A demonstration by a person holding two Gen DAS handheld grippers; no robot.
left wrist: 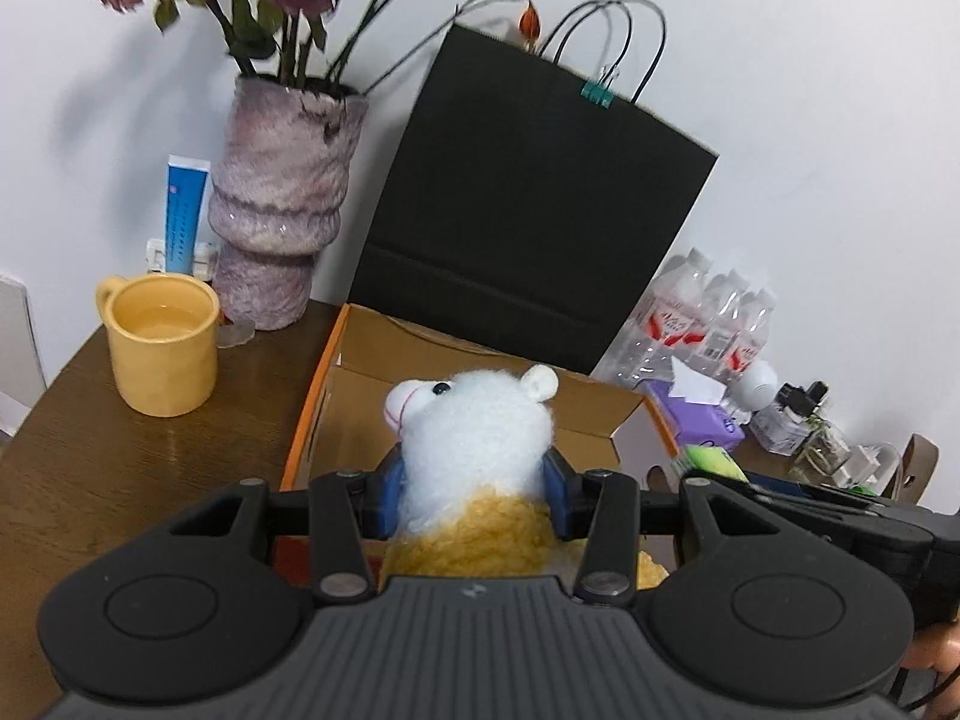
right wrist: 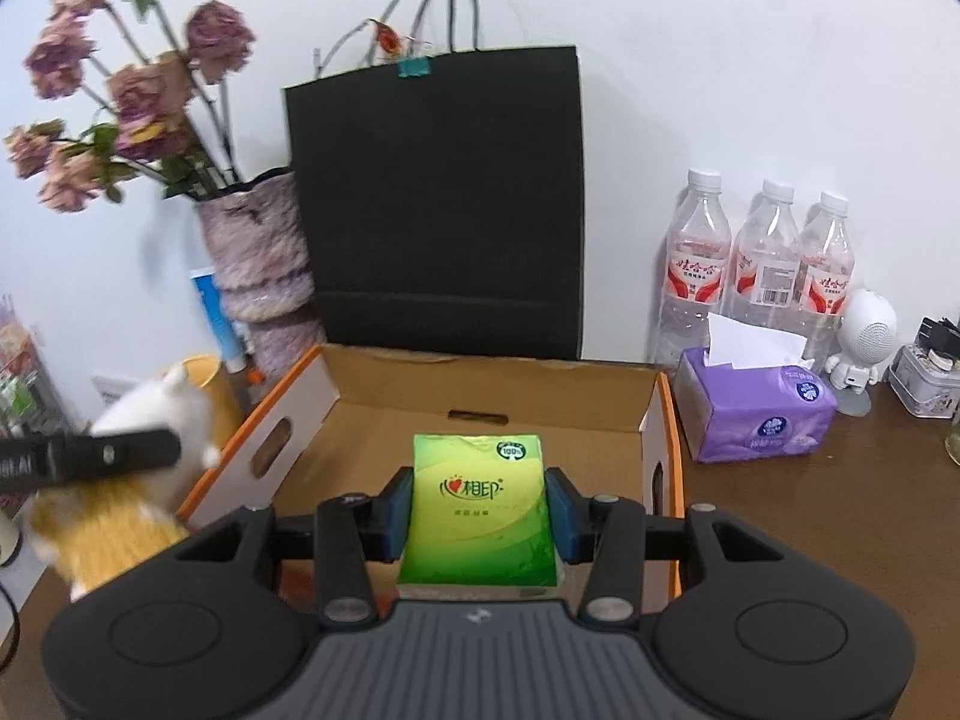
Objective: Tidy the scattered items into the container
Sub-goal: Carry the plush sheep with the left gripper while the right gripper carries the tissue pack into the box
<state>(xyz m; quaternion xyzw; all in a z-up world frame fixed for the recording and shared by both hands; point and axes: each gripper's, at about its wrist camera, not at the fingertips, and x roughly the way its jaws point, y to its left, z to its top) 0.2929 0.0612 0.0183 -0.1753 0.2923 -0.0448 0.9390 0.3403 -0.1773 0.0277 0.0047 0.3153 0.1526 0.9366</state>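
Note:
My left gripper [left wrist: 474, 495] is shut on a white and yellow plush toy [left wrist: 474, 438], its blue pads pressed into the toy's sides. The toy hangs over the near left part of an open cardboard box [left wrist: 360, 384] with orange edges. My right gripper [right wrist: 480, 507] is shut on a green tissue pack [right wrist: 480, 498], held above the box [right wrist: 492, 396], whose brown floor looks bare. In the right wrist view the plush toy [right wrist: 150, 420] and the left gripper's black finger [right wrist: 108, 450] show blurred at the box's left wall.
A black paper bag [right wrist: 438, 204] stands behind the box against the wall. Left of it are a vase [left wrist: 282, 204] of dried flowers, a yellow mug [left wrist: 162, 342] and a blue tube. Right of the box sit a purple tissue pack [right wrist: 756, 408], three water bottles [right wrist: 762, 264], a small white figure and a tin.

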